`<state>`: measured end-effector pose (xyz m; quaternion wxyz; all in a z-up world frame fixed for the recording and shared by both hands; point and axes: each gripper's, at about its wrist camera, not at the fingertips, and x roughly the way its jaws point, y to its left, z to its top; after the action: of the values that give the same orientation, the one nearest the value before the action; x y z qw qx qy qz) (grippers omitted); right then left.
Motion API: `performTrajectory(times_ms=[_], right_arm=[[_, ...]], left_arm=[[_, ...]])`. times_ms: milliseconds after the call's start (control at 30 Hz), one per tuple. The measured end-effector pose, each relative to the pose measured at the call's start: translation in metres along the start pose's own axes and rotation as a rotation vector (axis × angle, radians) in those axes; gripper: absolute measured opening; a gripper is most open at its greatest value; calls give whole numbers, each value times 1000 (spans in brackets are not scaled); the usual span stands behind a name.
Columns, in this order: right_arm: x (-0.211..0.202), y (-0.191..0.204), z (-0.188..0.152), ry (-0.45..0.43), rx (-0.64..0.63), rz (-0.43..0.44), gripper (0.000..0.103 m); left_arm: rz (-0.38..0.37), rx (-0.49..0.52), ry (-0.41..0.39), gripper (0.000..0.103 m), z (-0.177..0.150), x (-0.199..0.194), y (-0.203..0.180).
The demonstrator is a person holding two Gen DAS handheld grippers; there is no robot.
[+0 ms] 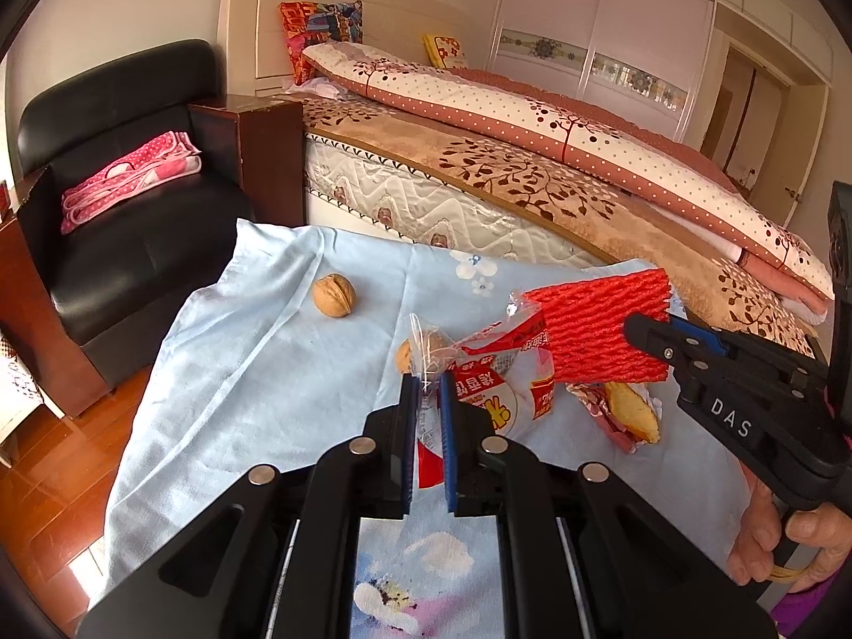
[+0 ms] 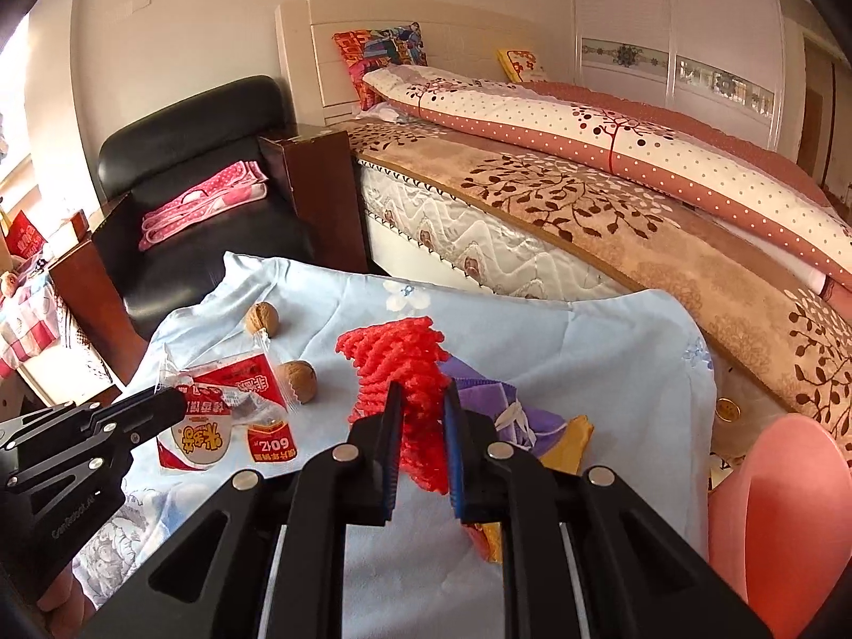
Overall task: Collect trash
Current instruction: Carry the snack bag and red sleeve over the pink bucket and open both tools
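Note:
My left gripper is shut on a red-and-white plastic snack wrapper, held just above the blue flowered cloth. From the right, my right gripper holds a red foam fruit net. In the right wrist view the right gripper pinches that red net, which bunches up between its pads. The left gripper and its wrapper show at the left. Two walnuts lie on the cloth. One walnut lies in the open; the other is half hidden behind the wrapper.
A crumpled wrapper with a yellow peel lies under the net, along with purple and yellow wrappers. A pink bin stands at the right. The bed borders the far side, with a black armchair at the left.

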<state>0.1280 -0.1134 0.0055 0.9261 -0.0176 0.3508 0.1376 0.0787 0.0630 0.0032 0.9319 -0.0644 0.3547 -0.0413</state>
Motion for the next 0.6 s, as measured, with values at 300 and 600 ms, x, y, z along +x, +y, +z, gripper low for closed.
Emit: performTrajectory(times_ms=[300,600], right_arm=[[-25,-4,-9,-20,19,-34,13],[-57,-41,-19,-47,104,-99,14]], left_arm=[[-32,19,-24,8,1,-15,-13],[-90,78,-45,8,6,-22,-48]])
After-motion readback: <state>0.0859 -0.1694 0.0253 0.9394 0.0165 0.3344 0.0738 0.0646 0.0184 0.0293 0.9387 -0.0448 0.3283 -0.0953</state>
